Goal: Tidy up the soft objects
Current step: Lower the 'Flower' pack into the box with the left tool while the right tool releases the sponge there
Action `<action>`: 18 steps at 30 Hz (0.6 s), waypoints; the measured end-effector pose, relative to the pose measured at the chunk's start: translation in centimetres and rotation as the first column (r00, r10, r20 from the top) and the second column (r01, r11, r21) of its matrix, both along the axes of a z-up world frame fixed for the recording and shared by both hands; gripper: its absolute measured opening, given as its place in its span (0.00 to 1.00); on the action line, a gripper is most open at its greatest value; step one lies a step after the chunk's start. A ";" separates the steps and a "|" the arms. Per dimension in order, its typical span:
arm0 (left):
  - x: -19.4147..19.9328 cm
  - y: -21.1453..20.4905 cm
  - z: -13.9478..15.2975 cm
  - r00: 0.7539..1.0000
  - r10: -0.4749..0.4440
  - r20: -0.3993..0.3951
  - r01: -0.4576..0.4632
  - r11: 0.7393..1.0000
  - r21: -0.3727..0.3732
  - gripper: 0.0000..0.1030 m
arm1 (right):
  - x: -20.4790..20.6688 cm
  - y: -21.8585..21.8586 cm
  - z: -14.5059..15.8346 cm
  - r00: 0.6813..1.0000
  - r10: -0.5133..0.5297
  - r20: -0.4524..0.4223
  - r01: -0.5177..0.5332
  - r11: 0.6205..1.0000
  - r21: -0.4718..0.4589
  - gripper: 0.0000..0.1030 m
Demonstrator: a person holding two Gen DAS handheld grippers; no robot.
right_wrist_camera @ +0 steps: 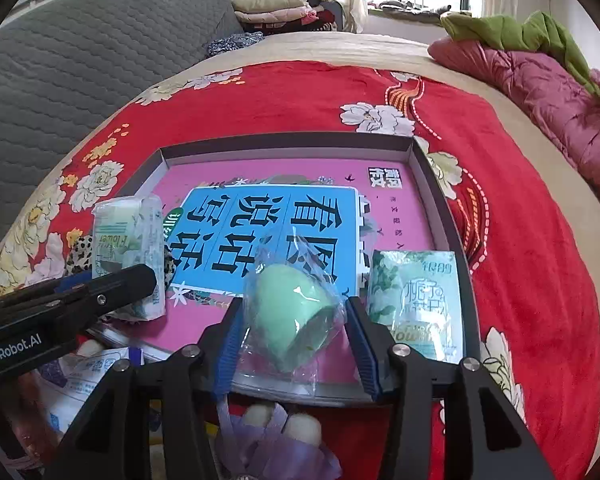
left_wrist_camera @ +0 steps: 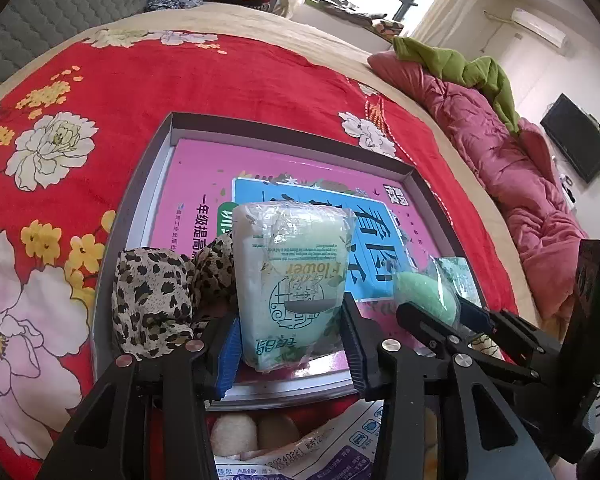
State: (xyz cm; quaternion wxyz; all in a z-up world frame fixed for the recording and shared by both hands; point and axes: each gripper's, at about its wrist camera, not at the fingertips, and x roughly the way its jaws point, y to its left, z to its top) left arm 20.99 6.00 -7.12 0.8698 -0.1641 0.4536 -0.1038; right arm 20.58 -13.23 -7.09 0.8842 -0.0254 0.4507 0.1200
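Left gripper pinching tissue pack; right gripper pinching wrapped green sponge; slick film, may slip before landing in tray.

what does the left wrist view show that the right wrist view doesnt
Only the left wrist view: the TV and air conditioner on the wall. Only the right wrist view: a purple ribbon below the tray. Both: the tray on the red blanket, the left gripper around a tissue pack, the right gripper around a green sponge.
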 end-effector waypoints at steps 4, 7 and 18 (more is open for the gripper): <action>0.1 0.1 0.0 1.000 0.003 -0.005 -0.003 1.000 -0.002 0.46 | -0.1 0.2 0.3 1.000 0.004 0.008 -0.004 1.000 -0.009 0.49; 0.1 0.0 -0.1 1.000 0.004 -0.013 -0.004 1.000 0.000 0.48 | -0.3 0.2 0.5 1.000 0.009 0.012 -0.009 1.000 -0.001 0.49; 0.2 0.0 0.0 1.000 -0.002 -0.027 0.002 1.000 -0.023 0.55 | -0.5 0.0 1.6 0.999 -0.012 0.039 0.012 1.000 -0.003 0.54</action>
